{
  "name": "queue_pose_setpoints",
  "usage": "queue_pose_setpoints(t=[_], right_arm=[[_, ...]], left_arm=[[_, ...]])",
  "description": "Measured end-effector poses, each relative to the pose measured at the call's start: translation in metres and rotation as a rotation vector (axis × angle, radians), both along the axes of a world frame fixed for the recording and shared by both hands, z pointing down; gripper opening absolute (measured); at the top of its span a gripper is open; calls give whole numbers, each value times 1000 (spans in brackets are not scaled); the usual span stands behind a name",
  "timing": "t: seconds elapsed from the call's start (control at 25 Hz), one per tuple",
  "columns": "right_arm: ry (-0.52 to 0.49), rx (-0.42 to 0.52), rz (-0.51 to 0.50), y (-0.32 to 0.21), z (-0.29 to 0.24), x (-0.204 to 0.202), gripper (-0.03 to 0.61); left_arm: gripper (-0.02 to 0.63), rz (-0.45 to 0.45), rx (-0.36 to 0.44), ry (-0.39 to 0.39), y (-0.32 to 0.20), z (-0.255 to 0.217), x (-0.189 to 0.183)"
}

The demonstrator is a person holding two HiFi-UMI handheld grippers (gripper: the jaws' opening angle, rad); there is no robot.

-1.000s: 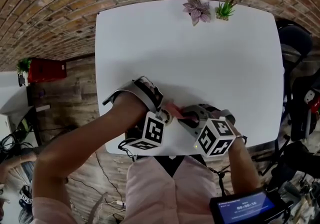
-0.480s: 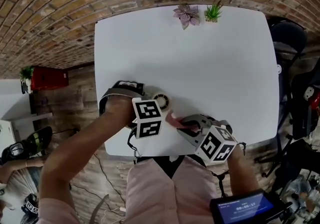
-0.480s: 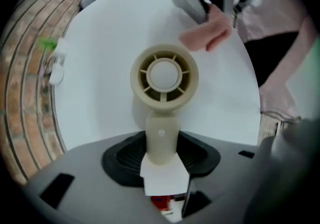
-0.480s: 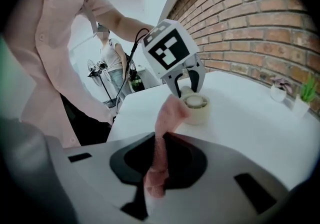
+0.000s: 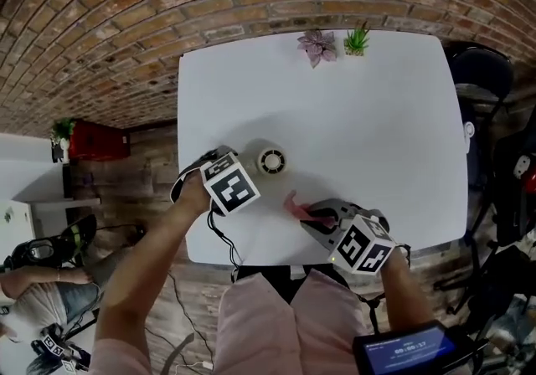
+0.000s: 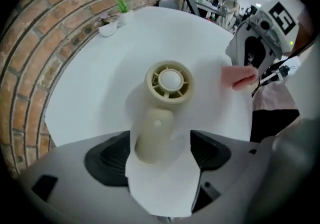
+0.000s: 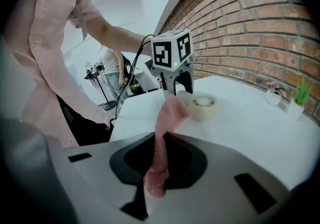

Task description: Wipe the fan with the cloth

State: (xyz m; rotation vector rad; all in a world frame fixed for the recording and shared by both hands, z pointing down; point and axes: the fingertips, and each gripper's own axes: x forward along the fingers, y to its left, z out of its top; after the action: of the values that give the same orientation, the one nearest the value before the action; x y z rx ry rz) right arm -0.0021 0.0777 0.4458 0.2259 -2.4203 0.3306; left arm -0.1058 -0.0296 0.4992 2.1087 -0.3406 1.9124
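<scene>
A small cream fan (image 5: pixel 271 161) lies on the white table (image 5: pixel 377 114), its round head facing up. My left gripper (image 5: pixel 239 171) points down over it. In the left gripper view the fan's handle (image 6: pixel 152 133) lies between the wide-apart jaws of the left gripper (image 6: pixel 159 150), which have just been opening; the pads do not press on it. My right gripper (image 5: pixel 322 216) is shut on a pink cloth (image 5: pixel 295 204) near the table's front edge. In the right gripper view the cloth (image 7: pixel 167 113) sticks up out of the right gripper (image 7: pixel 159 160), a little short of the fan (image 7: pixel 204 107).
Two small potted plants (image 5: pixel 318 45) (image 5: pixel 358 38) stand at the table's far edge by the brick wall. A dark chair (image 5: pixel 477 72) is at the right, a red box (image 5: pixel 96 141) on the floor at the left. A cable hangs off the front edge.
The left gripper has rolled about its own axis and opened, letting go of the fan, which now lies on the table. The right gripper has lifted slightly with the cloth.
</scene>
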Motion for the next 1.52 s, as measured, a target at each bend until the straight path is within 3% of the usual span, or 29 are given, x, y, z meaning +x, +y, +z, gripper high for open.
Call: queue_pose_setpoints(t=[0.16, 0.28, 0.44, 0.68, 0.96, 1.32, 1.52], right_arm=[[-8, 17, 5, 1, -6, 0, 38], [-7, 22, 12, 2, -8, 2, 38], [-5, 16, 16, 8, -11, 3, 38], [16, 9, 25, 11, -10, 5, 40], [18, 15, 32, 12, -10, 7, 40], [19, 27, 88, 13, -14, 23, 40], [21, 31, 133, 18, -15, 36, 41]], left_arm=[[384, -68, 36, 156, 5, -17, -6], [385, -64, 36, 191, 9, -13, -27], [388, 14, -26, 172, 16, 2, -40], [393, 203, -112, 103, 13, 5, -44], [393, 334, -120, -33, 19, 9, -46], [393, 433, -285, 114, 93, -9, 20], [393, 508, -300, 175, 119, -11, 65]])
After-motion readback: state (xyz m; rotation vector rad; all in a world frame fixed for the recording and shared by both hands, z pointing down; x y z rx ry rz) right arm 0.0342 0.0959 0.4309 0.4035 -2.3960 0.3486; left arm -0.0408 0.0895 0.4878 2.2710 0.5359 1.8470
